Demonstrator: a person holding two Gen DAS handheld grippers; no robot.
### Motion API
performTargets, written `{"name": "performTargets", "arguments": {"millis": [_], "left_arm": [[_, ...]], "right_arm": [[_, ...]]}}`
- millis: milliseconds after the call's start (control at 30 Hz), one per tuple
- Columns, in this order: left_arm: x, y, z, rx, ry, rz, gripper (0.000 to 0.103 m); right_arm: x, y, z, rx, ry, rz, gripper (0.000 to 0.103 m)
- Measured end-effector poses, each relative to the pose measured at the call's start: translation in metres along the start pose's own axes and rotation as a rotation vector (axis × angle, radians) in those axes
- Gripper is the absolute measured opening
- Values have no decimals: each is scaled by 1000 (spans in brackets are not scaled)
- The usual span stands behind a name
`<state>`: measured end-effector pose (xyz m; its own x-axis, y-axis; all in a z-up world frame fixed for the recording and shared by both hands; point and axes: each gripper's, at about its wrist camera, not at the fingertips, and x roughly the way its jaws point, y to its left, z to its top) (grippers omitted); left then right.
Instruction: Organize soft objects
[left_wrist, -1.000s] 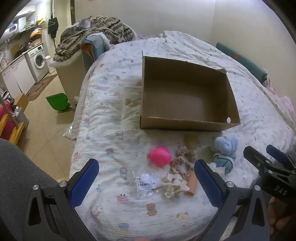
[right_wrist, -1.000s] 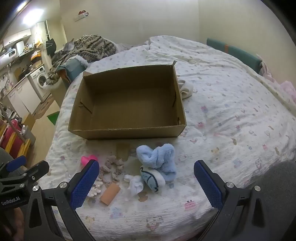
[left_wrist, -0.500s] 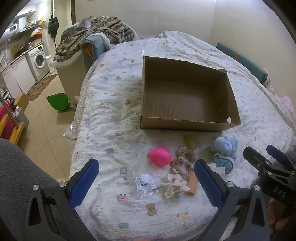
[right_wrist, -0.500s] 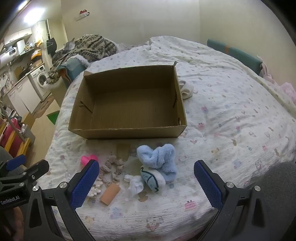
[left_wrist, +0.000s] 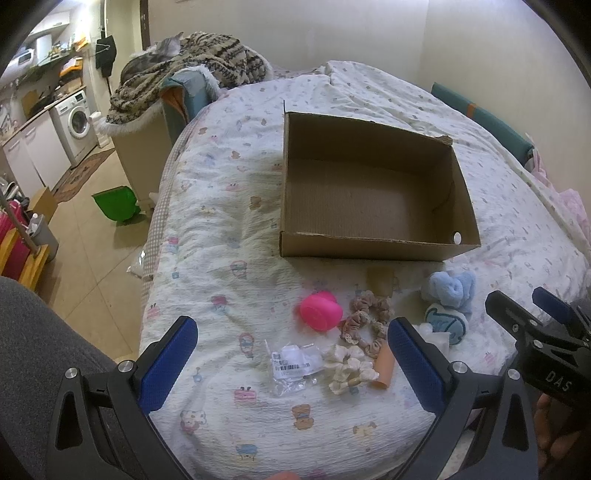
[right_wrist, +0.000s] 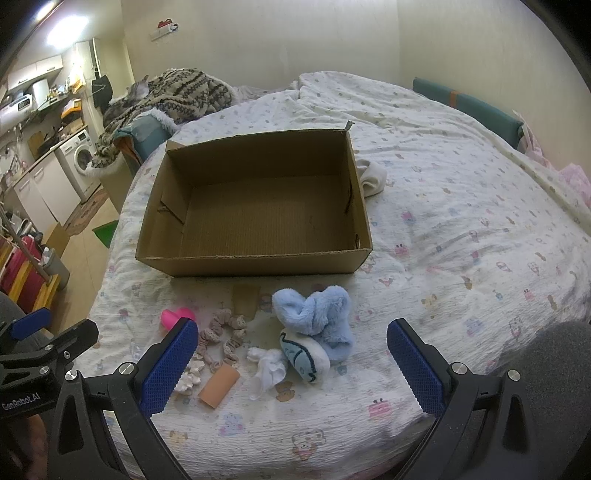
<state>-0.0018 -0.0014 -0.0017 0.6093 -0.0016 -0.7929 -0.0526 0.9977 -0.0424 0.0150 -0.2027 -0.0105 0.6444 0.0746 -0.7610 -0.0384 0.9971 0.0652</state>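
Note:
An empty open cardboard box (left_wrist: 373, 243) (right_wrist: 255, 260) sits on the bed. In front of it lie soft items: a fluffy blue sock bundle (right_wrist: 317, 317) (left_wrist: 450, 290), a white-and-blue rolled sock (right_wrist: 304, 356), a small white sock (right_wrist: 267, 369), a beige scrunchie (left_wrist: 365, 325) (right_wrist: 221, 339), a cream scrunchie (left_wrist: 347, 367), a pink round item (left_wrist: 319, 310) and an orange roll (right_wrist: 218, 382). My left gripper (left_wrist: 291, 365) is open above the plastic packet (left_wrist: 293, 363). My right gripper (right_wrist: 291, 365) is open above the socks. Both are empty.
The bed's left edge (left_wrist: 155, 236) drops to a tiled floor with a green bin (left_wrist: 116, 203). A blanket pile (left_wrist: 184, 59) lies at the far left. A white sock (right_wrist: 371, 177) lies right of the box. A teal cushion (right_wrist: 469, 107) lines the wall.

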Motion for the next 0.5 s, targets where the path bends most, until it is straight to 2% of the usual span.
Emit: {"name": "performTargets", "arguments": {"millis": [500], "left_arm": [[-1, -1, 0, 10, -5, 9, 103]], "right_arm": [[0, 0, -1, -2, -1, -2, 103]]}}
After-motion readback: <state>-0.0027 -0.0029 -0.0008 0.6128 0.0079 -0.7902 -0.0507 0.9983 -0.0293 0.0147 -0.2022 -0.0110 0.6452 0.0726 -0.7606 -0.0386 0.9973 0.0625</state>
